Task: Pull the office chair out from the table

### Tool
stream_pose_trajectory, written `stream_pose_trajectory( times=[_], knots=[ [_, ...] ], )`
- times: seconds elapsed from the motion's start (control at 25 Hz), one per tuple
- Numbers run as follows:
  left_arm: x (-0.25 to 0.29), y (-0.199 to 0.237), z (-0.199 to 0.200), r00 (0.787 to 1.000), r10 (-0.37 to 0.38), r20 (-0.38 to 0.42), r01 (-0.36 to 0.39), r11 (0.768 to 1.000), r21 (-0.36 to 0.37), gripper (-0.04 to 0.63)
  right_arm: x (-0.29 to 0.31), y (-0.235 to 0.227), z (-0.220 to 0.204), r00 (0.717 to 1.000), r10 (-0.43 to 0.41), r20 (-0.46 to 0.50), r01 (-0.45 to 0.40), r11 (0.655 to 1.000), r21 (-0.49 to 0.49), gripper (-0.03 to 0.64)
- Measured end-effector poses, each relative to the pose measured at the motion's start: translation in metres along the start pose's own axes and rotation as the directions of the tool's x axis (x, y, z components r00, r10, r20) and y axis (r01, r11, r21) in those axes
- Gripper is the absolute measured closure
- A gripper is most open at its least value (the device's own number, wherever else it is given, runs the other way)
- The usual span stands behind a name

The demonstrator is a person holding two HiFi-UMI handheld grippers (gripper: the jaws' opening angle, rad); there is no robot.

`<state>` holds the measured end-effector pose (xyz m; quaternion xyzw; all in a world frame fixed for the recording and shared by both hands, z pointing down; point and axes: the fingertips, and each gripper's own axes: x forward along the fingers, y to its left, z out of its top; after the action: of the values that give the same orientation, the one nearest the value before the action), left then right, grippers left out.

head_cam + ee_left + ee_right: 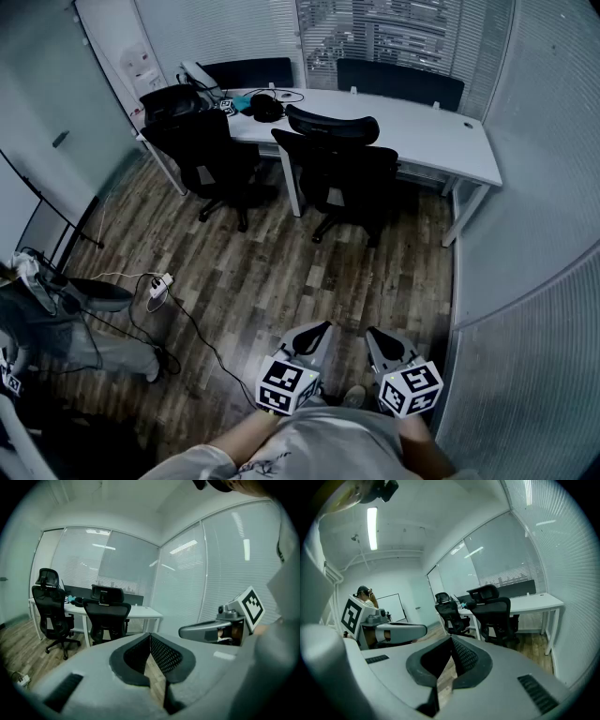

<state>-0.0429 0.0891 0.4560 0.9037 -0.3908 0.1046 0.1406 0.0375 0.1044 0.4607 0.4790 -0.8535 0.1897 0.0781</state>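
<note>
Two black office chairs stand at a white table (422, 127) on the far side of the room. The nearer chair (342, 173) is pushed up to the middle of the table, and the other (211, 155) stands at its left end. Both grippers are held low near my body, far from the chairs. My left gripper (323, 328) and my right gripper (372, 333) are shut and empty, side by side, pointing toward the table. In the left gripper view the shut gripper (150, 637) faces the chair (108, 616). In the right gripper view the shut gripper (451, 639) faces the same chair (494, 613).
Wood floor lies between me and the chairs. A power strip with cables (159, 281) lies on the floor at the left, next to a low grey seat (94, 295). A glass wall with blinds (544, 234) runs along the right. Headphones (265, 108) and a black bag (173, 98) sit on the table.
</note>
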Motion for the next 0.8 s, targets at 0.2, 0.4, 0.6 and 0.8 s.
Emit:
stream_pose_trajectory(
  times=[0.2,0.4,0.6,0.8],
  knots=[
    [0.000,0.002,-0.003,1.000,0.000,-0.003,0.000,1.000,0.003,0.584,0.001,0.000,-0.003,1.000,-0.003,-0.002,0.003,1.000,-0.003,0.609],
    [-0.004,0.008,-0.002,1.000,0.002,0.003,-0.002,1.000,0.002,0.584,0.005,0.007,-0.003,1.000,-0.001,-0.007,0.001,1.000,-0.013,0.609],
    [-0.006,0.014,-0.003,1.000,0.000,0.004,0.000,1.000,0.000,0.584,0.010,0.010,-0.004,1.000,-0.006,-0.014,0.006,1.000,-0.018,0.609],
    [-0.011,0.025,-0.002,1.000,-0.002,0.007,0.002,1.000,0.003,0.584,0.020,0.016,-0.002,1.000,-0.013,-0.006,0.013,1.000,-0.016,0.609]
  ],
)
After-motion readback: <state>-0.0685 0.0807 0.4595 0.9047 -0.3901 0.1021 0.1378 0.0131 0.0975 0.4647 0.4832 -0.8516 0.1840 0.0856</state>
